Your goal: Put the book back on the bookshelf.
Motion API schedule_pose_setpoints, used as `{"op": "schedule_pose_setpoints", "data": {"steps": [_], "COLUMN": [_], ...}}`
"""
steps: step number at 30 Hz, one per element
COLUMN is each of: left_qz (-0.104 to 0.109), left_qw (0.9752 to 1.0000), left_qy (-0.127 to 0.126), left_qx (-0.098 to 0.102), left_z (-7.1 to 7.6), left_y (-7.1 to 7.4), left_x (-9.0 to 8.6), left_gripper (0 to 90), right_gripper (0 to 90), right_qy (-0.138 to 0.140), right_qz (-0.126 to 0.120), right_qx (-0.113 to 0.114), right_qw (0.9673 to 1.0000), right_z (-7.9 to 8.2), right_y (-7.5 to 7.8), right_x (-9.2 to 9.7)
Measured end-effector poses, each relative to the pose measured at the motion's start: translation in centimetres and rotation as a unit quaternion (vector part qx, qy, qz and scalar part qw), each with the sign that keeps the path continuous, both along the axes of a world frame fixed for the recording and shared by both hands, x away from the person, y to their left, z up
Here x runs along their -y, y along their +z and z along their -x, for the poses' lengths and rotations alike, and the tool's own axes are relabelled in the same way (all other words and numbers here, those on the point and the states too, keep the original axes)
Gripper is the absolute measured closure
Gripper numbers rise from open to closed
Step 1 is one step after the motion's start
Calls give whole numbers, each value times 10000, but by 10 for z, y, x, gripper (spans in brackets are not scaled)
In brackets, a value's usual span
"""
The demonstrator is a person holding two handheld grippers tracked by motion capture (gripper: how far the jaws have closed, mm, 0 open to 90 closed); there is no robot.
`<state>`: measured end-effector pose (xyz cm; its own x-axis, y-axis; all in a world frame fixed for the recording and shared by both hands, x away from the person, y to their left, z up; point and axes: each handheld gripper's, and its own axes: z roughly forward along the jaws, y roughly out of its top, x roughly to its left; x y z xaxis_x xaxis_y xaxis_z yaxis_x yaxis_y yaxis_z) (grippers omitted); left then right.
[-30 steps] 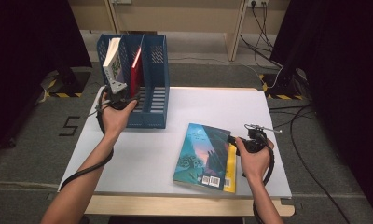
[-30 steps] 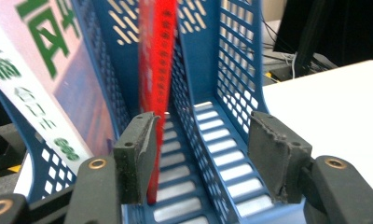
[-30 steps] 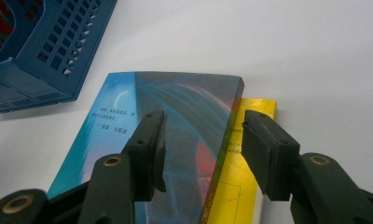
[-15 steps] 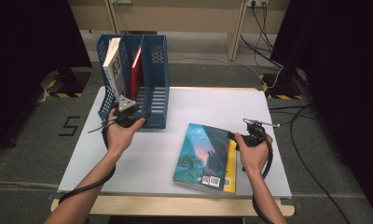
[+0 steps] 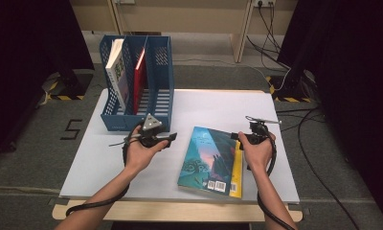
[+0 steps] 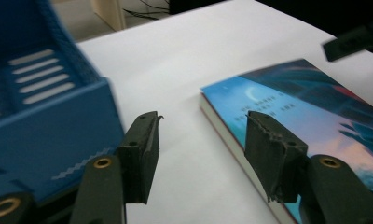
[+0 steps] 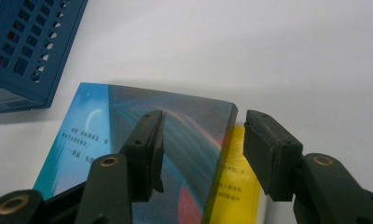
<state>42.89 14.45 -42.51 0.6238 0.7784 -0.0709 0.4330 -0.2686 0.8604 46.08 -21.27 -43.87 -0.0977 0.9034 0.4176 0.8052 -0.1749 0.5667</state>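
A book with a blue-green cover (image 5: 209,160) lies flat on the white table (image 5: 218,105), on top of a yellow book (image 5: 237,168). My left gripper (image 5: 174,138) hovers low just left of it, open; its jaws have just been closing a little with nothing gripped. In the left gripper view (image 6: 202,128) the book's near edge (image 6: 231,135) lies ahead between the jaws. My right gripper (image 5: 236,136) stands open at the books' far right corner. Its jaws (image 7: 202,126) straddle the blue book's edge (image 7: 222,154) without touching it.
A blue slotted file rack (image 5: 153,96) stands at the table's back left, holding a white book (image 5: 114,64) and a red book (image 5: 140,72). Its front corner (image 6: 49,126) is close beside my left gripper. Cables lie on the floor at the right.
My left hand has come away from the rack's front, moving right and down toward the blue book. My right hand has shifted slightly along the book's right side.
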Motion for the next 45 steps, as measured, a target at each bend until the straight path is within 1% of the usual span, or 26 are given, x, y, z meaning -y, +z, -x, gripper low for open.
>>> {"op": "schedule_pose_setpoints", "data": {"steps": [1, 3, 4, 5, 7, 8, 10, 11, 12, 13, 14, 15, 16, 19, 22, 26, 30, 31, 33, 34, 35, 39, 40, 41, 43, 45], "left_qz": [-1, -55, -12, -49, -26, -53, -77, -67, -104, -164, -161, -209, -204, -250, -242, -218, -296, -302, -287, -282, -273, -298, -307, -330, -355, -350], "left_qw": [10000, 9998, 9997, 9995, 9991, 9988, 9978, 9975, 9972, 9967, 9966, 9961, 9961, 9954, 9950, 9951, 9948, 9947, 9947, 9948, 9948, 9947, 9947, 9946, 9945, 9943], "left_qy": [-34, -160, -188, -243, -307, -358, -491, -535, -562, -619, -637, -668, -664, -676, -679, -693, -735, -741, -737, -732, -727, -760, -770, -785, -797, -800], "left_qx": [-27, -108, -168, -217, -283, -329, -430, -462, -474, -491, -499, -532, -549, -627, -694, -677, -641, -644, -663, -656, -659, -623, -604, -591, -586, -604], "left_z": [0, 1, 1, 1, 1, 1, 1, 2, 2, 2, 2, 2, 2, 3, 6, 7, 8, 8, 8, 8, 8, 10, 10, 10, 10, 10], "left_y": [-2, -7, -10, -13, -17, -20, -24, -27, -29, -30, -32, -34, -36, -42, -47, -49, -48, -48, -48, -48, -48, -49, -49, -48, -48, -48], "left_x": [3, 10, 15, 19, 26, 30, 38, 42, 45, 48, 50, 52, 54, 57, 60, 61, 62, 62, 62, 62, 62, 62, 63, 63, 63, 63], "left_gripper": [444, 444, 445, 445, 445, 446, 446, 446, 446, 451, 455, 456, 457, 456, 457, 479, 510, 514, 514, 514, 516, 535, 541, 548, 556, 557], "right_gripper": [481, 478, 477, 476, 473, 472, 470, 468, 467, 465, 464, 463, 462, 458, 456, 452, 446, 437, 428, 424, 418, 405, 404, 403, 398, 392], "right_qy": [14, 35, 49, 51, 100, 93, 91, 96, 114, 119, 116, 113, 115, 172, 179, 218, 236, 251, 261, 238, 200, 205, 174, 202, 195, 209], "right_qz": [10, 26, 25, 9, 27, 10, -12, -34, -3, -25, -16, 0, -48, -10, -29, -25, 3, 22, 23, -27, -68, -110, -199, -207, -329, -388], "right_qx": [3, -72, -85, -132, -120, -184, -207, -255, -252, -267, -265, -272, -326, -331, -408, -470, -472, -514, -497, -491, -537, -502, -558, -537, -505, -513], "right_qw": [10000, 10000, 9999, 9999, 9999, 9998, 9997, 9996, 9996, 9996, 9996, 9996, 9994, 9993, 9990, 9987, 9986, 9984, 9984, 9985, 9983, 9985, 9981, 9981, 9980, 9977], "right_z": [-2, -5, -6, -8, -11, -13, -15, -17, -18, -19, -20, -21, -21, -24, -26, -29, -33, -34, -35, -36, -36, -37, -37, -38, -39, -40], "right_y": [-1, -1, -2, -3, -6, -7, -8, -9, -10, -10, -11, -12, -12, -14, -14, -17, -17, -17, -19, -20, -20, -23, -23, -24, -26, -28], "right_x": [-1, -2, -2, -2, -1, -2, -3, -3, -3, -3, -3, -3, -3, -3, -4, -5, -6, -7, -7, -7, -7, -8, -8, -7, -6, -5]}}
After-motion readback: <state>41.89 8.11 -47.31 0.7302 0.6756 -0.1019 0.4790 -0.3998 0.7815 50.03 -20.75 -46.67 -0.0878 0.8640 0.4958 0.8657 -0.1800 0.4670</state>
